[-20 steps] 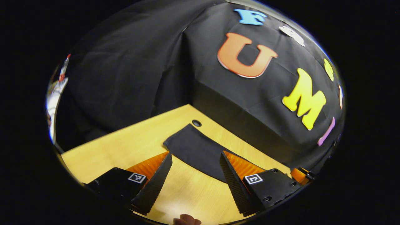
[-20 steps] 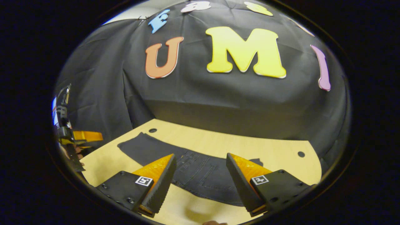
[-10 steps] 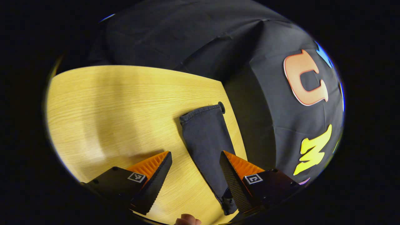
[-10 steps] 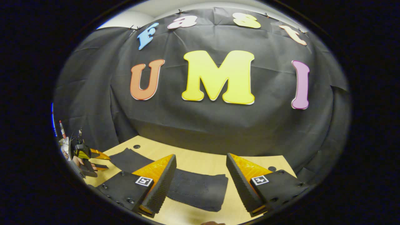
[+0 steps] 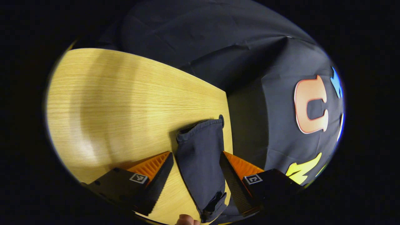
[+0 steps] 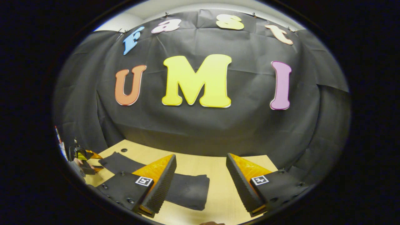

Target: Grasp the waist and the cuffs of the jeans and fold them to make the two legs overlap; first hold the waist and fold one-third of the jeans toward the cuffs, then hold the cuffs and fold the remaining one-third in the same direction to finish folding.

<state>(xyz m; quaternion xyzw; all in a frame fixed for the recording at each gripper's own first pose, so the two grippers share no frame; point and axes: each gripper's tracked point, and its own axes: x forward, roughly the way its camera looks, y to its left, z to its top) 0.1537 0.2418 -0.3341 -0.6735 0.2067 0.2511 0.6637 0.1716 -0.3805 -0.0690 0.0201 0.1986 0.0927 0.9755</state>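
On the pale wooden tabletop [image 5: 125, 103] the dark denim jeans [image 5: 201, 156] lie as a long strip. From the left gripper view, the left gripper [image 5: 196, 175] has its jaws spread, one on each side of a trouser leg; neither orange-backed finger visibly presses the cloth. The leg runs between the fingers toward 12 o'clock, and its hemmed cuff [image 5: 200, 126] ends just beside a small round hole [image 5: 221, 118] in the tabletop, near the edge at the black cloth wall. A fingertip [image 5: 186, 220] of the person shows at 6 o'clock.

From the right gripper view, the right gripper [image 6: 201, 181] hangs above the tabletop [image 6: 218, 175] with its jaws wide apart and holding nothing. The jeans [image 6: 187, 190] stretch from 6 o'clock toward 9 o'clock, where the other gripper [image 6: 89, 159] sits at their far end
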